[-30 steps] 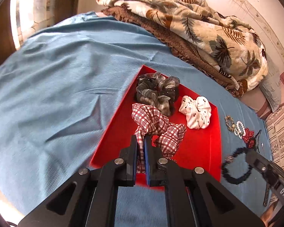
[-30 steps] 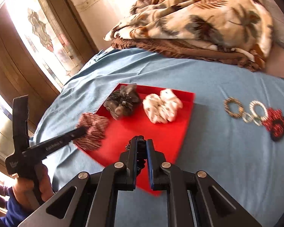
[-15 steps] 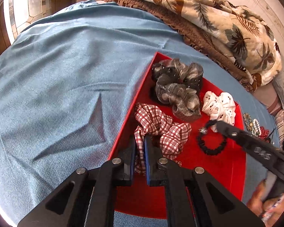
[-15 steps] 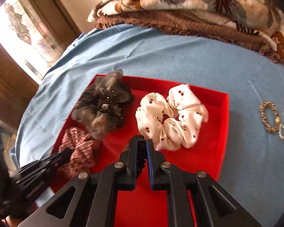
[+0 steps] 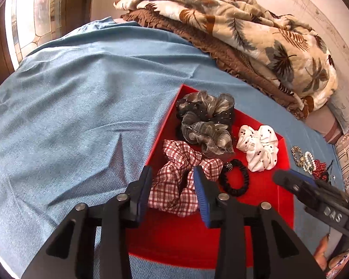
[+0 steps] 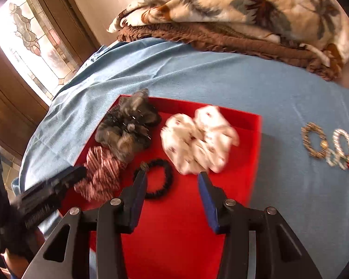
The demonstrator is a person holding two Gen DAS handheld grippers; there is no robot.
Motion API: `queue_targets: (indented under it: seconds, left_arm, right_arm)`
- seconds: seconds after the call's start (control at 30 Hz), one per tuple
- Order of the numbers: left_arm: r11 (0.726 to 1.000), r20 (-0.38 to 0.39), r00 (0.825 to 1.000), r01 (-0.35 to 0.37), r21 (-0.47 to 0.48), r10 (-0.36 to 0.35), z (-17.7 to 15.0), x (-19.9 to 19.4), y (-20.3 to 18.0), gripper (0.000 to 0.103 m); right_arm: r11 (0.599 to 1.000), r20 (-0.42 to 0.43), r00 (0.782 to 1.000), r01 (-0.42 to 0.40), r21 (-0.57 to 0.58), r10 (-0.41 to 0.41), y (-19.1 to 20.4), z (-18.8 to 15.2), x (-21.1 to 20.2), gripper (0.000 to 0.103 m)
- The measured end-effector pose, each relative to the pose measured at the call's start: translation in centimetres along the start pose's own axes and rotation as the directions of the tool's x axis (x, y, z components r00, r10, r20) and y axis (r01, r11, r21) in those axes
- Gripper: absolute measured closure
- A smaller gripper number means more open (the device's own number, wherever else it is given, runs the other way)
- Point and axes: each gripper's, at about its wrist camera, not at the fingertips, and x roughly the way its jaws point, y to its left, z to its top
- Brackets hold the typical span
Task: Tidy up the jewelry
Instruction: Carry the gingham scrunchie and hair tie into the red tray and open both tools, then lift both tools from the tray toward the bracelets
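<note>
A light blue bedsheet [image 5: 76,107] covers the bed. At its far end lies a folded cream blanket with a palm-leaf print [image 5: 256,23], stacked on a brown quilted blanket [image 6: 221,39]. A stained-glass window [image 6: 32,37] glows at left.

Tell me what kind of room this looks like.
Probably a bedroom: a blue sheet spread over what looks like a bed, a folded leaf-print blanket piled at its far end, and a stained-glass window beside it.
</note>
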Motion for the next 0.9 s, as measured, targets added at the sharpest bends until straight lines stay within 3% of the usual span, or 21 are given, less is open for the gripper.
queue_targets:
  seconds: [0.2, 0.3, 0.33, 0.37, 0.4, 0.43, 0.77, 0.83, 0.9]
  left_arm:
    - [1.000, 0.048, 0.999, -0.002, -0.027, 0.003, -0.5, -2.0, 0.3, 0.060]
    - [0.999, 0.060, 0.998, -0.031, -0.013, 0.032, -0.5, -2.3, -0.3, 0.060]
    - [0.999, 0.062, 0.997, -0.045, -0.006, 0.045, -0.6, -2.4, -0.4, 0.060]
    - [0.998, 0.066, 0.996, -0.063, 0.006, 0.062, -0.6, -2.4, -0.7, 0.060]
    - [0.997, 0.069, 0.995, -0.071, 0.012, 0.070, -0.7, -2.5, -0.8, 0.060]
    - [0.997, 0.074, 0.994, -0.079, 0.019, 0.077, -0.7, -2.6, -0.9, 0.060]
    - [0.995, 0.076, 0.993, -0.092, 0.029, 0.090, -0.4, -2.8, -1.4, 0.060]
    - [0.993, 0.085, 0.991, -0.110, 0.044, 0.106, -0.7, -3.0, -1.8, 0.060]
    - [0.989, 0.096, 0.987, -0.137, 0.059, 0.131, -1.0, -3.1, -2.2, 0.060]
  right_arm:
    - [0.983, 0.012, 0.983, 0.182, -0.039, -0.182, -2.1, -3.5, -2.5, 0.054]
    - [0.982, -0.046, 0.982, 0.183, -0.049, -0.186, -2.4, -5.2, -1.7, 0.056]
    - [0.981, -0.054, 0.980, 0.187, -0.056, -0.190, -2.2, -5.8, -1.5, 0.061]
    - [0.981, -0.061, 0.980, 0.184, -0.063, -0.188, -2.0, -6.3, -1.4, 0.077]
    - [0.981, -0.073, 0.980, 0.180, -0.074, -0.185, -1.6, -6.9, -1.1, 0.086]
    - [0.976, -0.071, 0.976, 0.200, -0.087, -0.207, -1.2, -7.4, -1.0, 0.087]
    - [0.977, -0.062, 0.978, 0.195, -0.092, -0.201, -0.6, -8.5, -1.4, 0.085]
    - [0.983, -0.055, 0.984, 0.168, -0.066, -0.172, -1.0, -8.5, -1.9, 0.078]
    - [0.984, -0.036, 0.984, 0.170, -0.053, -0.172, -1.4, -8.7, -2.9, 0.059]
